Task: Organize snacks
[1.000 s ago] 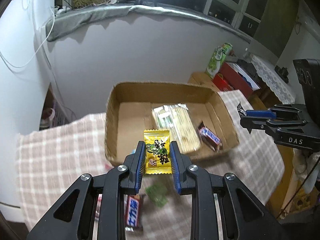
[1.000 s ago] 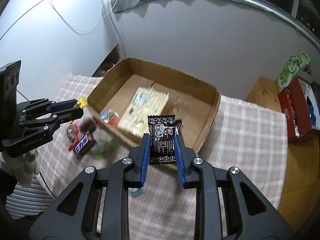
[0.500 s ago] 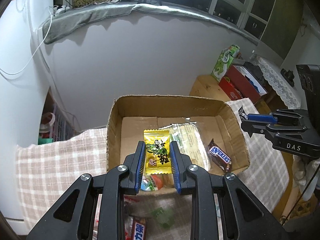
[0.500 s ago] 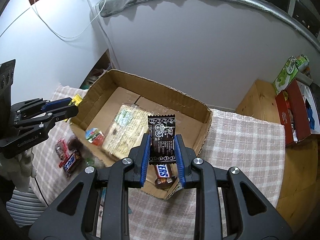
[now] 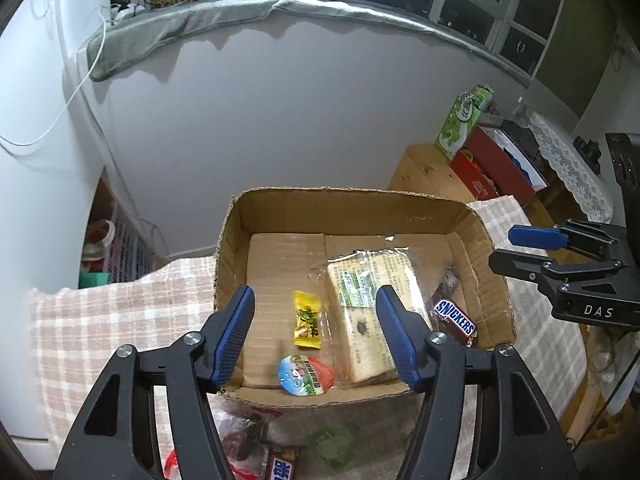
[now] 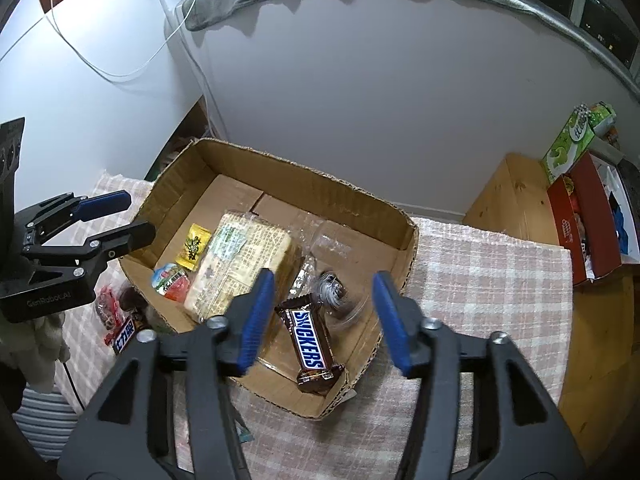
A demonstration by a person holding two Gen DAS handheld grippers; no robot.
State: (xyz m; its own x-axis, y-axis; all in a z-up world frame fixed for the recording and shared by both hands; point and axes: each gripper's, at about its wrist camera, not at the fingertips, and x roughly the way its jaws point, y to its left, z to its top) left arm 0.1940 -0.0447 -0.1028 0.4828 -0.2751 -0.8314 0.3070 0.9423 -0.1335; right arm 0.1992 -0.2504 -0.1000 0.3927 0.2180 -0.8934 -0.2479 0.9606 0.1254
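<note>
A cardboard box [image 5: 348,200] [image 6: 408,232] sits on the checked tablecloth. Inside lie a yellow candy [image 5: 306,320] [image 6: 194,246], a large clear cracker pack [image 5: 370,304] [image 6: 240,264], a round jelly cup [image 5: 306,374] [image 6: 172,278] and a Snickers bar [image 5: 454,318] [image 6: 310,342]. A dark wrapper [image 6: 330,284] shows blurred above the box floor, beside the Snickers. My left gripper [image 5: 316,336] is open and empty over the box's near edge. My right gripper [image 6: 324,316] is open and empty over the box's right end.
Loose snacks lie on the cloth in front of the box: a dark bar [image 5: 282,466] [image 6: 124,334], a green candy [image 5: 330,442], red wrappers [image 6: 106,304]. A wooden side table [image 6: 516,196] with a red box [image 6: 588,216] and green carton [image 5: 464,120] stands at right.
Both grippers have opened over the box. The yellow candy dropped from the left gripper onto the box floor. The dark wrapper left the right gripper and is falling into the box.
</note>
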